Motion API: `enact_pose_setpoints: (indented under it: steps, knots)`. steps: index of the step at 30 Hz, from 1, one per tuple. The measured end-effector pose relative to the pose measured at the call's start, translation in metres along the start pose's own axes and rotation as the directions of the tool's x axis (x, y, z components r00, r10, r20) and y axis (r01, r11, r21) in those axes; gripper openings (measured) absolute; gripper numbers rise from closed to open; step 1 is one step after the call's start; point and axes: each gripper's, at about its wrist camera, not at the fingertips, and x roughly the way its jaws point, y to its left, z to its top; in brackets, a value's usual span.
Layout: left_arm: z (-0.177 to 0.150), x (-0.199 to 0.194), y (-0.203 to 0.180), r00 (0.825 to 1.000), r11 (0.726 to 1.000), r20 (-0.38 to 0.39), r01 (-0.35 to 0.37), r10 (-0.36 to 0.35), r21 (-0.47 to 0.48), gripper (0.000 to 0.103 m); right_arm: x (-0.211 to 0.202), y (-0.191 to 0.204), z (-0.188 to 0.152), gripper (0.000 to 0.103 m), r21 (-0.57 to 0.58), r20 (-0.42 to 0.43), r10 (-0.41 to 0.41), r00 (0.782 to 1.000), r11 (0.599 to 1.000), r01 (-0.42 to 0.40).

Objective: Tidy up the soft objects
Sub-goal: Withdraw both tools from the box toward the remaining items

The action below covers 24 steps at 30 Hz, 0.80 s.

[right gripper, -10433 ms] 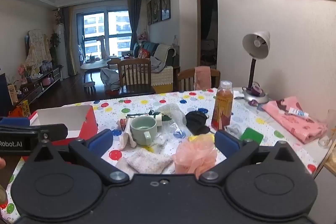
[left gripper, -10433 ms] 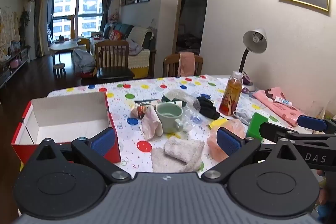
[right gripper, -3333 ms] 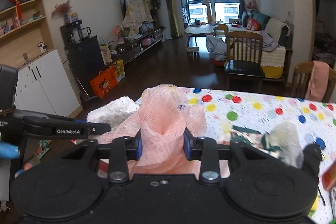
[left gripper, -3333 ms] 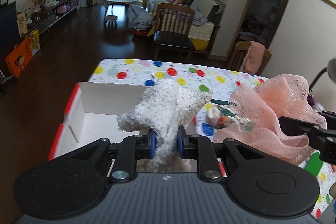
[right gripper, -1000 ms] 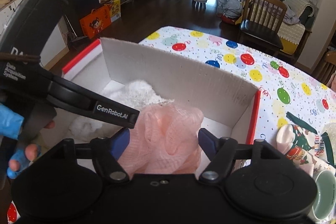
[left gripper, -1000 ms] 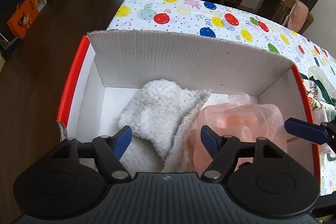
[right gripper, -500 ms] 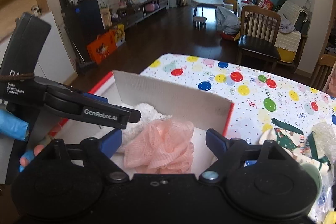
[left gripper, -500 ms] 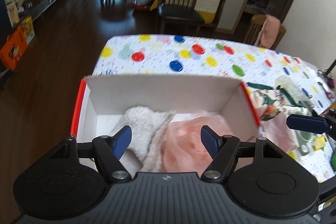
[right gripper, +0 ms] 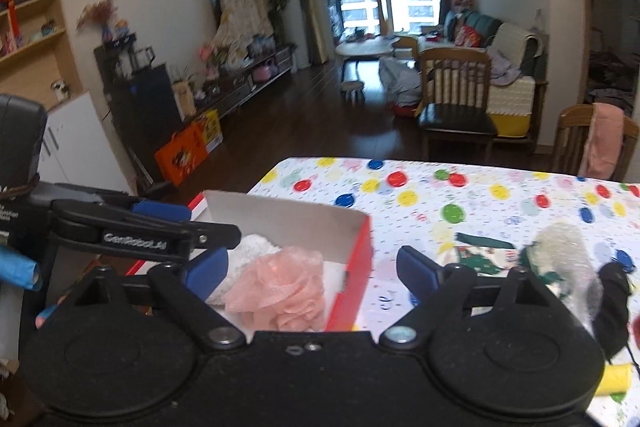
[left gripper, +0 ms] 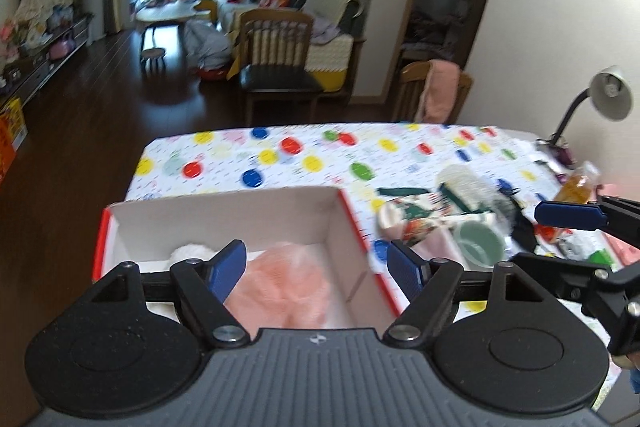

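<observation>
The left gripper (left gripper: 318, 269) stands wide with nothing between its blue pads, its jaws opening further. The right gripper (right gripper: 312, 273) is wider still and also opening, also empty. A few seconds ago each was clamped on a soft thing; a second ago both hung low over the box with their loads already let go, and since then both have lifted and drawn back, so the box now sits small at the lower middle of each view.

Just past the left gripper's pads, at 12 o'clock, the pink mesh bath pouf (left gripper: 288, 283) lies in the red-edged cardboard box (left gripper: 224, 203), with the white fluffy towel (left gripper: 188, 250) touching it at its 9 o'clock. The right wrist view shows the same pair, the pouf at 11 o'clock from its jaws.

Beyond the box, at 2 o'clock in the left wrist view, clutter remains on the polka-dot tablecloth (left gripper: 304, 147): a patterned cloth (left gripper: 416, 223) lying against a green mug (left gripper: 478, 243), and a dark cloth (left gripper: 520, 227) just beyond the mug.

Two soft items look stowed, and I judge that the cloths by the mug come next.
</observation>
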Motion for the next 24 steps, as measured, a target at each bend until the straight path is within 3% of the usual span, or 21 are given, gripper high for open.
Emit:
enact_pose_setpoints:
  steps: [10, 24]
  knots:
    - [-0.013, -0.013, -0.054, 0.995, 0.995, 0.032, 0.095, -0.096, 0.036, 0.080, -0.051, -0.039, -0.026, 0.099, 0.050, 0.078, -0.069, 0.995, 0.997, 0.065]
    - [-0.041, -0.003, -0.115, 0.992, 0.990, 0.029, 0.119, -0.121, 0.080, 0.092, -0.100, -0.118, -0.084, 0.103, 0.172, 0.068, -0.234, 0.970, 0.960, 0.219]
